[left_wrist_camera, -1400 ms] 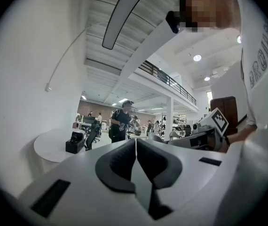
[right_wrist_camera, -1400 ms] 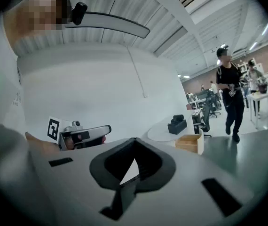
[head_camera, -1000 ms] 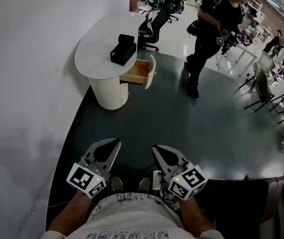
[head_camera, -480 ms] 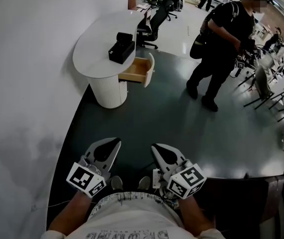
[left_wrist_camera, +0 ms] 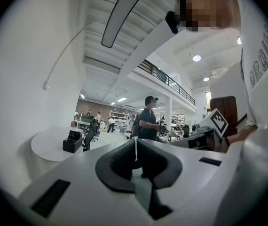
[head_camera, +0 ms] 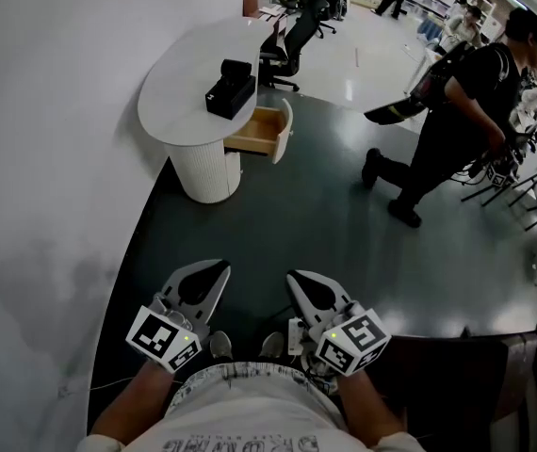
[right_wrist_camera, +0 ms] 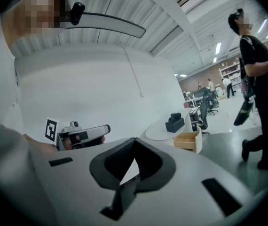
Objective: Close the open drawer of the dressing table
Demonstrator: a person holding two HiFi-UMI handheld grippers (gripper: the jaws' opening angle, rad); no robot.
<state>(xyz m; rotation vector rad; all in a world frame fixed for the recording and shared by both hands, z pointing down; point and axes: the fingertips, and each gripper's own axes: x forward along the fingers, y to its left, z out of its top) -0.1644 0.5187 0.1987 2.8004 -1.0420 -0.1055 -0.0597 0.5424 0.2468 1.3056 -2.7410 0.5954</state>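
The white dressing table point(head_camera: 179, 83) stands against the wall far ahead of me, on a ribbed round base. Its wooden drawer point(head_camera: 261, 133) hangs pulled out to the right; it also shows in the right gripper view point(right_wrist_camera: 189, 141). A black box point(head_camera: 230, 89) rests on the tabletop. My left gripper point(head_camera: 214, 272) and right gripper point(head_camera: 296, 280) are held close to my body, far from the table, both shut with nothing between the jaws. In the left gripper view the table point(left_wrist_camera: 49, 147) lies at the left, beyond the shut left gripper point(left_wrist_camera: 135, 141).
A person in black point(head_camera: 457, 106) with a bag walks across the dark floor point(head_camera: 325, 224) to the right of the table. Office chairs point(head_camera: 292, 40) stand behind the table. Chairs and desks point(head_camera: 523, 158) crowd the far right. A dark cabinet edge point(head_camera: 476, 347) lies near my right side.
The person in black has walked from beside the drawer away to the right. Both grippers have stayed where they were.
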